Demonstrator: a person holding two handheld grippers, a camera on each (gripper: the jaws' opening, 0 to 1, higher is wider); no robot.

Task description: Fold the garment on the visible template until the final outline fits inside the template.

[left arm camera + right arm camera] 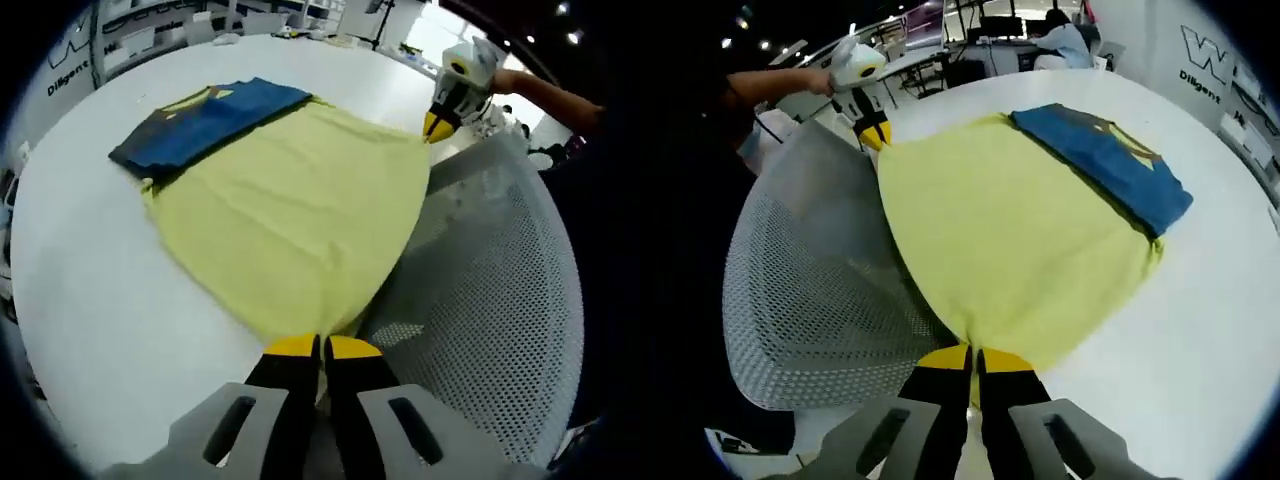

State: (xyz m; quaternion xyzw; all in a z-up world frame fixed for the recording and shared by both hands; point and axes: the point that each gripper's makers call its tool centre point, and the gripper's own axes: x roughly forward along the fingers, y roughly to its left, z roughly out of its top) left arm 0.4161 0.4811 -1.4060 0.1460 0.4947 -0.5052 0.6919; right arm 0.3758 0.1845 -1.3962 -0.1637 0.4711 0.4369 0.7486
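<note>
A yellow garment lies spread on the round white table, with a blue part folded along its far side. My left gripper is shut on the garment's near edge. At the garment's far right corner my right gripper is held by a hand. In the right gripper view the yellow garment stretches away with the blue part on the right. My right gripper pinches its near edge, jaws together. The left gripper holds the far left corner.
A grey perforated mesh panel, seemingly a chair back, stands against the table's edge beside the garment; it is the mesh panel on the left in the right gripper view. Desks and a seated person are in the background.
</note>
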